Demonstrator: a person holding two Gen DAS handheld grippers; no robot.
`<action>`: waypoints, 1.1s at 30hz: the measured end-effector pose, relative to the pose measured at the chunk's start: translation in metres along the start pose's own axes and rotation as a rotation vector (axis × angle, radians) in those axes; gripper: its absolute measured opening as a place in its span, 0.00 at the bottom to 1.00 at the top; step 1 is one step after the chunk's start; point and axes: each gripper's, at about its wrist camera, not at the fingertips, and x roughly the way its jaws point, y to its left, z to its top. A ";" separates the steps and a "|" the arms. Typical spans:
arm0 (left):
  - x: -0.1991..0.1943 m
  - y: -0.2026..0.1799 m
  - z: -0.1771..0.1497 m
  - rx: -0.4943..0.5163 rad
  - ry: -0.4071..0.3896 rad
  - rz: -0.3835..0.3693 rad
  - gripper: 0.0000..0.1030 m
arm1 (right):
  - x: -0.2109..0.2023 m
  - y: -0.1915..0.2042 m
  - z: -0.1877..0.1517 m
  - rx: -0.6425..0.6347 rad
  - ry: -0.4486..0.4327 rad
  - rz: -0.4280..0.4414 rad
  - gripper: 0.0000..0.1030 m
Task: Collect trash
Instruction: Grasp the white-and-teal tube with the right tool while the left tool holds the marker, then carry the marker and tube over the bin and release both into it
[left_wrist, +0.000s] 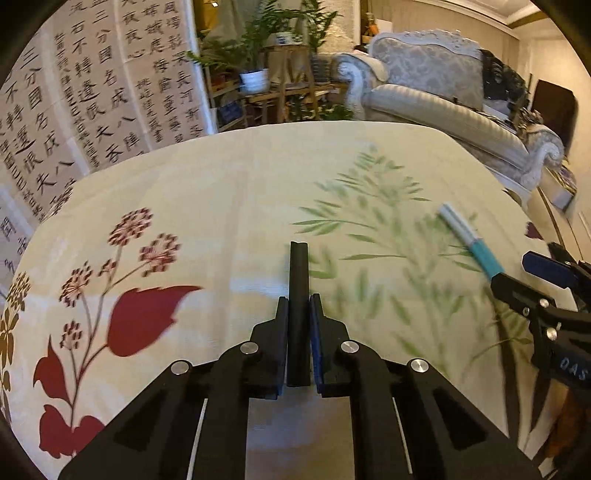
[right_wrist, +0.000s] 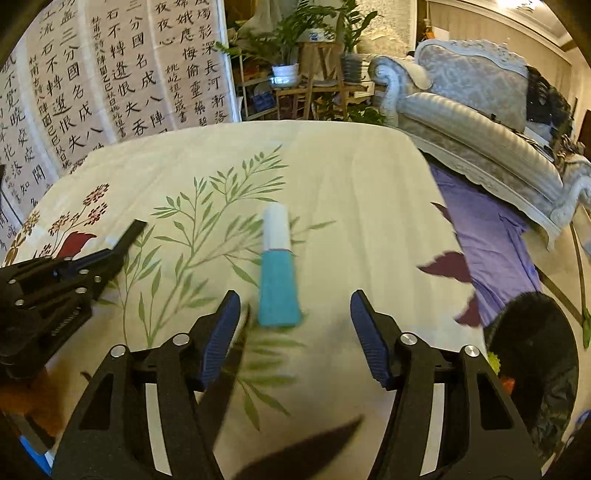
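Note:
My left gripper is shut on a thin black strip that sticks out past its fingertips above the flowered tablecloth. The right wrist view shows that gripper at the left edge, with the strip poking out of it. A teal and white tube lies on the cloth, its teal end in line with the gap of my right gripper. The right jaws stand open and the pads do not touch the tube. In the left wrist view the tube lies just off the right gripper's tips.
A dark round bin or bag sits low past the table's right edge, beside a purple cloth. A pale sofa stands beyond. A calligraphy screen and potted plants stand behind the table.

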 end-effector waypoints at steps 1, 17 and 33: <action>0.000 0.005 0.001 -0.012 0.001 0.000 0.12 | 0.004 0.003 0.003 -0.003 0.003 0.000 0.52; 0.008 0.025 0.007 -0.041 -0.009 0.013 0.12 | 0.025 0.013 0.022 -0.030 0.028 -0.044 0.19; 0.007 0.025 0.007 -0.038 -0.010 0.017 0.12 | 0.007 0.018 0.004 -0.012 0.014 -0.023 0.18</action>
